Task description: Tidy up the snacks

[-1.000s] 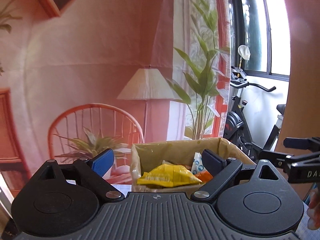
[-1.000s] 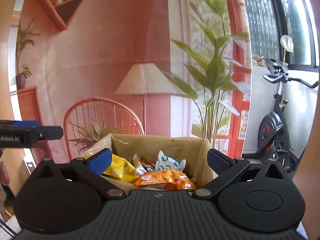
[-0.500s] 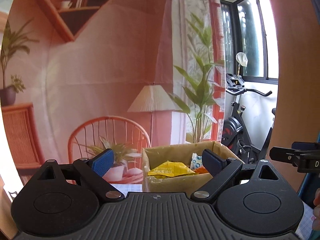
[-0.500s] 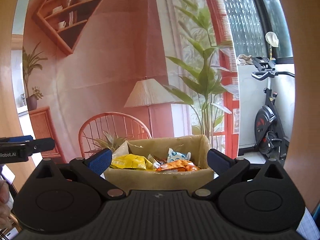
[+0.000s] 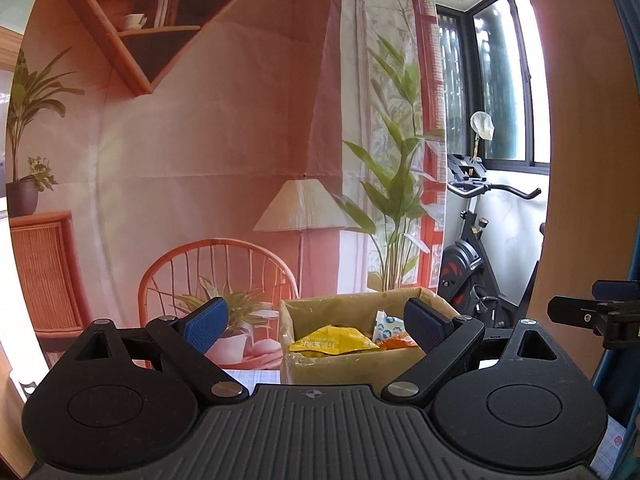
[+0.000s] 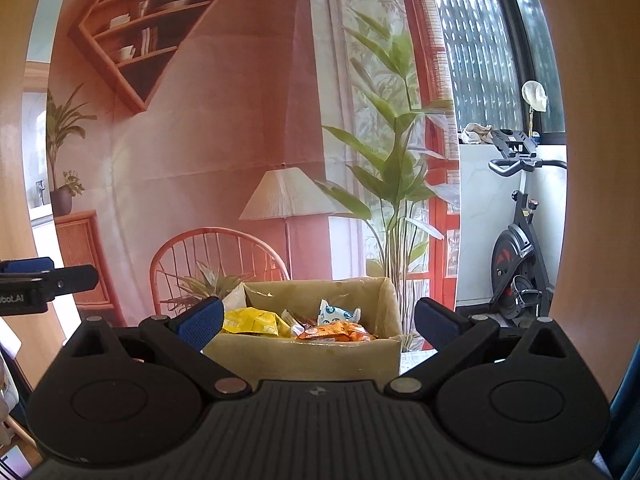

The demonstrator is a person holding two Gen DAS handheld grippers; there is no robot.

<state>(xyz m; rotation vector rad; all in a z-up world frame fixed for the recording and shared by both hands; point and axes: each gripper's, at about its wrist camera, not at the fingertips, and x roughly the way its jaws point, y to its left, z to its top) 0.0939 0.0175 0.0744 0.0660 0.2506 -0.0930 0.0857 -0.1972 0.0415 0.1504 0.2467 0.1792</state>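
Gaping wide and empty, both tongs, left (image 5: 316, 326) and right (image 6: 318, 324), face a paper-lined cardboard box (image 6: 304, 354) of crinkly snack packets (image 6: 334, 331).

Snack packets (image 6: 336, 330) in cardboard box (image 6: 312, 356); box on table (image 5: 248, 376), backdrop (image 5: 224, 152) behind, exercise bike (image 6: 516, 256) right.

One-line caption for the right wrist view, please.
Open right gripper faces a cardboard box holding yellow and orange snack bags.
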